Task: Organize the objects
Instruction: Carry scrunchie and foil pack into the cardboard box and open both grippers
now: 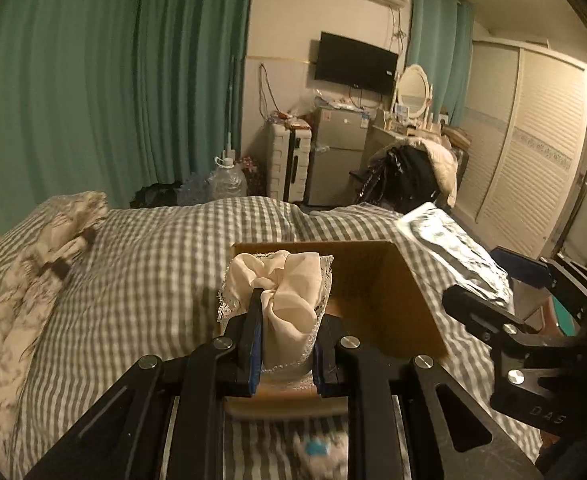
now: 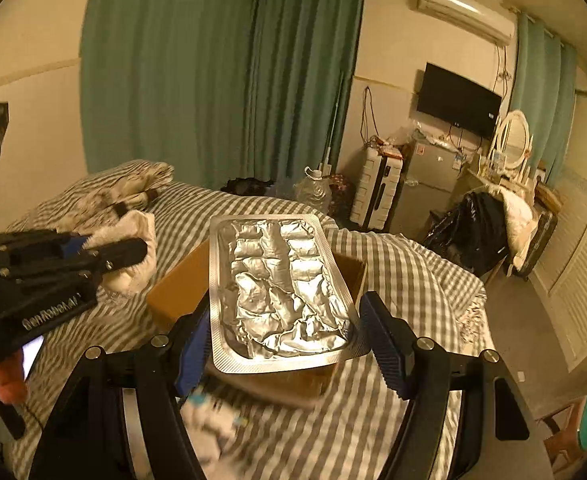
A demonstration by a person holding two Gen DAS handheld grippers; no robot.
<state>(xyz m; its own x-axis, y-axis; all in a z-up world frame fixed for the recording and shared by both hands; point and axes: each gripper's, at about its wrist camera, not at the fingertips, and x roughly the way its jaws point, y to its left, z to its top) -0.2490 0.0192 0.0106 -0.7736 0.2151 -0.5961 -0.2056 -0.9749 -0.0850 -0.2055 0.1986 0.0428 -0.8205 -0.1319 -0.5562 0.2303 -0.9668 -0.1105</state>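
While both grippers are converging over the bed, the scene is reading as follows, largest thing first.

Bed: the checked duvet is filling the lower half of both views and is serving as the work surface; a rumpled pillow is lying at the upper left of it.

Cardboard box: it is sitting open on the duvet at frame centre, probably acting as the collecting bin, which would explain why both items are being brought to it.

Foil blister sheet: it is lying across the box's open top in the right wrist view, tilted, its long axis running from the bottom of the frame up toward the curtains, near short edge toward the camera. It looks as if it is being lowered or laid flat so that it fits lengthwise.

Cream lace cloth: bunched into an upright roll, its long axis is standing roughly vertical, gathered end pointing up, just over the box's near left corner.

Left gripper: its jaws are pinching the cloth roll at its lower half, keeping it compact for the drop.

Right gripper: its blue pads are standing spread on either side of the sheet's near end; whether they are touching the sheet I cannot tell.
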